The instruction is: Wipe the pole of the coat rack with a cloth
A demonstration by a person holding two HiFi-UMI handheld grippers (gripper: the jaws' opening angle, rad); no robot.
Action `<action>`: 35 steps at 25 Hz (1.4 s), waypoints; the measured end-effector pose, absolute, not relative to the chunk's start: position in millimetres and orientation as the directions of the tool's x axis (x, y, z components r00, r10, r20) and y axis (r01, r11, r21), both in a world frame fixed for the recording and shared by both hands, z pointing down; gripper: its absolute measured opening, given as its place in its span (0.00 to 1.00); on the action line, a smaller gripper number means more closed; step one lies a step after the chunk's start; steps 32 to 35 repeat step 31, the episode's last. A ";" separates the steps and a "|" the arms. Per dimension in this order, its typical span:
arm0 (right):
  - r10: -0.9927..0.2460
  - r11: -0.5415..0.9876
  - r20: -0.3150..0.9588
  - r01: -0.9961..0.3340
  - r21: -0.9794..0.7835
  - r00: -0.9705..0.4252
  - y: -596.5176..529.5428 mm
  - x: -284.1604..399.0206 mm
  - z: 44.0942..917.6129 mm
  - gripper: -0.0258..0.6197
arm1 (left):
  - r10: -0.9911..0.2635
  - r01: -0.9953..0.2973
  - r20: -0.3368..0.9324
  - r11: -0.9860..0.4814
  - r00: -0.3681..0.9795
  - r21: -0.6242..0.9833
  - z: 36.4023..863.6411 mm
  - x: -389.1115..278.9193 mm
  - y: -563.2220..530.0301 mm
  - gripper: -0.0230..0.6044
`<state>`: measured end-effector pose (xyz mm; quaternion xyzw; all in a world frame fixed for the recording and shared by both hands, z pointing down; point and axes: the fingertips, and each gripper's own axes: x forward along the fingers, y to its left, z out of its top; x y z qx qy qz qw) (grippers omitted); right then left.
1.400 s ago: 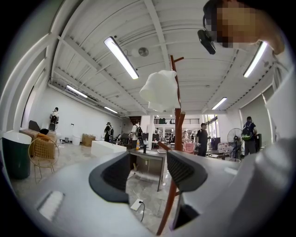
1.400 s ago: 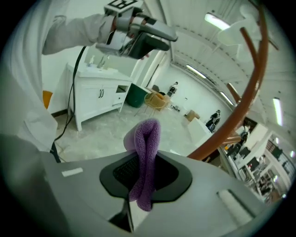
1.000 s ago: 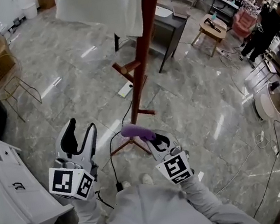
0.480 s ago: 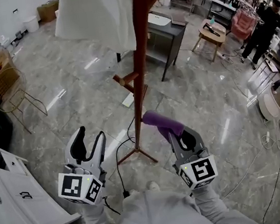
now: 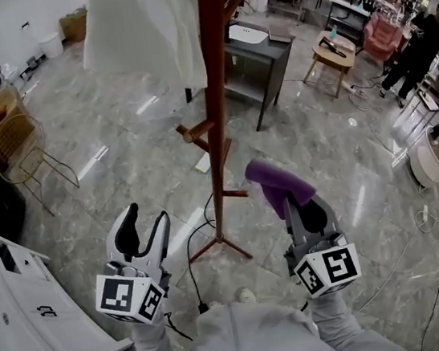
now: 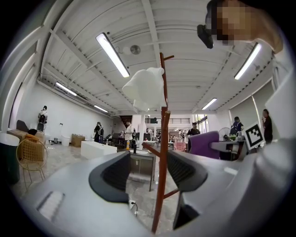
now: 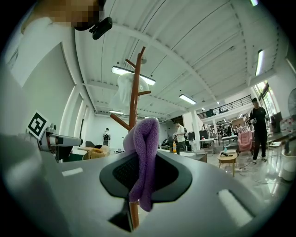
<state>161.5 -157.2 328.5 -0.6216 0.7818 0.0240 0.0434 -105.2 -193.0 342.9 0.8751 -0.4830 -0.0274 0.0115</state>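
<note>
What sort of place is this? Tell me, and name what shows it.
Probably a big open-plan workshop or studio hall: a polished grey stone-look floor, long ceiling strip lights, and scattered furniture like the dark grey desk, with people standing beyond.

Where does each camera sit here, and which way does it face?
Head view: on the head, facing steeply down at the floor and coat rack pole; both sleeves, left gripper and right gripper show.
Left gripper view: on that gripper, tilted up along its open jaws toward the pole; the person's body at right.
Right gripper view: likewise tilted up, past the purple cloth clamped in its jaws; body at left.
Shared: every view shows the pole and the white garment on it.
</note>
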 end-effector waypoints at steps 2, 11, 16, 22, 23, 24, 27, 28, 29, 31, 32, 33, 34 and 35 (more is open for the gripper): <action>-0.971 0.222 -0.097 -0.975 -0.025 -0.219 -157.8 165.1 329.4 0.12 | -0.845 -0.844 -0.033 -0.534 0.533 0.044 342.1 -102.8 -193.4 0.46; -0.972 0.212 -0.102 -0.977 0.017 -0.212 -159.2 166.5 327.1 0.12 | -0.842 -0.841 -0.029 -0.539 0.539 0.035 338.9 -96.3 -195.1 0.46; -0.971 0.218 -0.098 -0.976 0.022 -0.219 -160.4 163.8 325.5 0.12 | -0.845 -0.845 -0.027 -0.534 0.534 0.034 337.8 -98.0 -194.3 0.46; -0.968 0.228 -0.098 -0.973 0.034 -0.231 -161.5 160.6 327.0 0.12 | -0.850 -0.849 -0.027 -0.527 0.526 0.034 336.6 -99.5 -193.7 0.46; -0.968 0.230 -0.098 -0.973 0.033 -0.233 -161.5 160.5 327.4 0.12 | -0.850 -0.850 -0.027 -0.526 0.525 0.034 336.8 -99.6 -193.6 0.46; -0.967 0.232 -0.099 -0.972 0.031 -0.234 -161.5 160.5 327.9 0.12 | -0.850 -0.850 -0.027 -0.526 0.525 0.034 337.3 -99.6 -193.5 0.46; -0.967 0.232 -0.097 -0.972 0.036 -0.234 -161.4 160.3 327.9 0.12 | -0.849 -0.848 -0.029 -0.528 0.527 0.038 340.1 -99.6 -193.4 0.46; -0.967 0.232 -0.096 -0.972 0.038 -0.235 -161.3 160.2 328.8 0.12 | -0.849 -0.848 -0.029 -0.528 0.527 0.038 340.2 -99.5 -193.4 0.46; -0.967 0.233 -0.095 -0.972 0.038 -0.236 -161.2 160.0 330.0 0.12 | -0.850 -0.849 -0.029 -0.527 0.527 0.037 340.0 -99.3 -193.3 0.46; -0.967 0.235 -0.094 -0.971 0.040 -0.237 -160.8 159.5 332.3 0.12 | -0.850 -0.849 -0.030 -0.527 0.527 0.036 340.2 -98.9 -193.3 0.46; -0.967 0.235 -0.094 -0.971 0.040 -0.237 -160.8 159.5 332.3 0.12 | -0.850 -0.849 -0.030 -0.527 0.527 0.036 340.2 -98.9 -193.3 0.46; -0.967 0.235 -0.094 -0.971 0.040 -0.237 -160.8 159.5 332.3 0.12 | -0.850 -0.849 -0.030 -0.527 0.527 0.036 340.2 -98.9 -193.3 0.46; -0.967 0.235 -0.094 -0.971 0.040 -0.237 -160.8 159.5 332.3 0.12 | -0.850 -0.849 -0.030 -0.527 0.527 0.036 340.2 -98.9 -193.3 0.46; -0.967 0.235 -0.094 -0.971 0.040 -0.237 -160.8 159.5 332.3 0.12 | -0.850 -0.849 -0.030 -0.527 0.527 0.036 340.2 -98.9 -193.3 0.46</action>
